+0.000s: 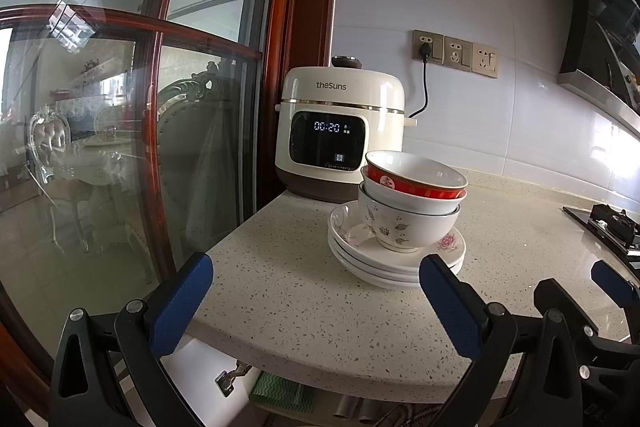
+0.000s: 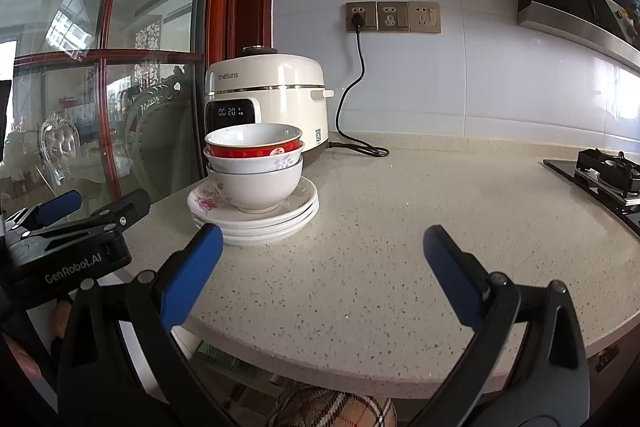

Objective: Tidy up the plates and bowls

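Observation:
A stack of white flower-printed plates [image 1: 362, 263] [image 2: 260, 227] sits on the speckled countertop [image 1: 280, 315] [image 2: 400, 211]. Three nested bowls stand on it: a red-banded bowl [image 1: 416, 189] [image 2: 256, 149] on top, a white one in the middle and a leaf-patterned bowl [image 1: 400, 227] [image 2: 256, 187] at the bottom. My left gripper [image 1: 316, 267] is open just short of the plates, its right pad close to their front rim. My right gripper [image 2: 322, 233] is open to the right of the stack, its left pad near the plates' edge. Nothing is held.
A cream rice cooker [image 1: 340, 131] [image 2: 272, 91] stands behind the stack, its cord [image 2: 352, 99] running to wall sockets. A glass door with a wooden frame [image 1: 160, 147] bounds the left. A gas hob [image 1: 608, 227] [image 2: 608, 175] lies at the far right. Bare counter stretches between stack and hob.

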A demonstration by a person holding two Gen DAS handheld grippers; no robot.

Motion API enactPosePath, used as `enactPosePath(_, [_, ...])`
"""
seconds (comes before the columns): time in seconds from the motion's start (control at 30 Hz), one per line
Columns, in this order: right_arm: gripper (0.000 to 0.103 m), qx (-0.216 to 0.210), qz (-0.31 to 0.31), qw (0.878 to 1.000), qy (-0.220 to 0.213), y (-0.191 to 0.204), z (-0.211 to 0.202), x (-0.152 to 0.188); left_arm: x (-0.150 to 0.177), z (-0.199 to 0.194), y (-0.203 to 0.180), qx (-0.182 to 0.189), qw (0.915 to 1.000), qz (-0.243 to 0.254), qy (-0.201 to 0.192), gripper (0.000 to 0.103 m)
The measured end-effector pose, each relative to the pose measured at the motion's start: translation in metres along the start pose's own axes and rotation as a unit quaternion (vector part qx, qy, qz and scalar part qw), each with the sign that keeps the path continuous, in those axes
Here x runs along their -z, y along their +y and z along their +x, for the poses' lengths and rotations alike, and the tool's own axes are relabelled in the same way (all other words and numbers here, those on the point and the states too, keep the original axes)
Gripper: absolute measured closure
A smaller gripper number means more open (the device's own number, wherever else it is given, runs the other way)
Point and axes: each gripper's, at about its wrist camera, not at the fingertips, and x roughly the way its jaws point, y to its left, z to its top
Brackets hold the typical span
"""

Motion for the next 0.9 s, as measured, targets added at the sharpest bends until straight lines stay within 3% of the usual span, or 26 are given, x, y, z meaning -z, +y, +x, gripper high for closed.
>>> enactPosePath(0.9, [0.002,-0.011,0.007,1.0,0.013,-0.0007,0.0023,0.0048,0.0023,-0.005,-0.0064,0.006,0.9999,0.012,-0.008,0.0])
